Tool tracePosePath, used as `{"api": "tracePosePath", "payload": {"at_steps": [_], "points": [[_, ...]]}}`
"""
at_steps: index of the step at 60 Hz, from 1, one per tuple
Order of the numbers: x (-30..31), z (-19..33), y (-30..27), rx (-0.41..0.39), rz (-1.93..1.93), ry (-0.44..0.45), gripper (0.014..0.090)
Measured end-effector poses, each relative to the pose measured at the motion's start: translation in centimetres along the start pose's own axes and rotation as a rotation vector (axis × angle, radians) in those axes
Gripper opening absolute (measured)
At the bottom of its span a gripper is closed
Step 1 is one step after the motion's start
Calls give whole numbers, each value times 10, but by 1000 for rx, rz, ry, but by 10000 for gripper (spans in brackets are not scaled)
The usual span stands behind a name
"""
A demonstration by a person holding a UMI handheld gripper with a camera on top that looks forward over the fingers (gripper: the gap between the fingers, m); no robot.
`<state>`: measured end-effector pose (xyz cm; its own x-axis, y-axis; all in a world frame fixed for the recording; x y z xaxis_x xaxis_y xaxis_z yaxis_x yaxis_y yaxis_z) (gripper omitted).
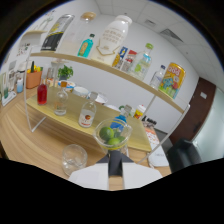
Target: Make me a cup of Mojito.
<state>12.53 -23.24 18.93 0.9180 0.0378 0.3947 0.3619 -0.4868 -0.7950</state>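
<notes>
Office bar: a wooden table (45, 145) under a bottle-laden shelf (107, 67).

The gripper (114, 167) is holding a glass of limes (114, 135) up just ahead of its fingers, which seem to be pinching its base, though the contact is hidden. An empty glass (74, 159) is standing near left; a clear bottle (88, 113) is waiting farther back. Keeping the limes level while moving toward the empty glass looks wise.

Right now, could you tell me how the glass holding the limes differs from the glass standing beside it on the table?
The glass with limes holds green limes; the empty glass holds nothing. The glass with limes looks taller and wider, while the empty glass looks shorter. The glass with limes is just ahead of the gripper, while the empty glass stands off to one side. Both are clear and upright.
</notes>
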Motion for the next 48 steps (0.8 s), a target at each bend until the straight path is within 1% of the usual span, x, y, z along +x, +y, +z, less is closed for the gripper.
{"api": "tracePosePath", "payload": {"at_steps": [3, 11, 17, 29, 37, 48], "points": [[7, 1, -8, 40, -100, 38, 155], [18, -1, -26, 109, -373, 117, 155], [22, 0, -33, 137, -571, 159, 155], [11, 7, -35, 179, -900, 187, 153], [2, 11, -35, 227, -1084, 198, 154], [-18, 17, -18, 262, -1229, 154, 154]]}}
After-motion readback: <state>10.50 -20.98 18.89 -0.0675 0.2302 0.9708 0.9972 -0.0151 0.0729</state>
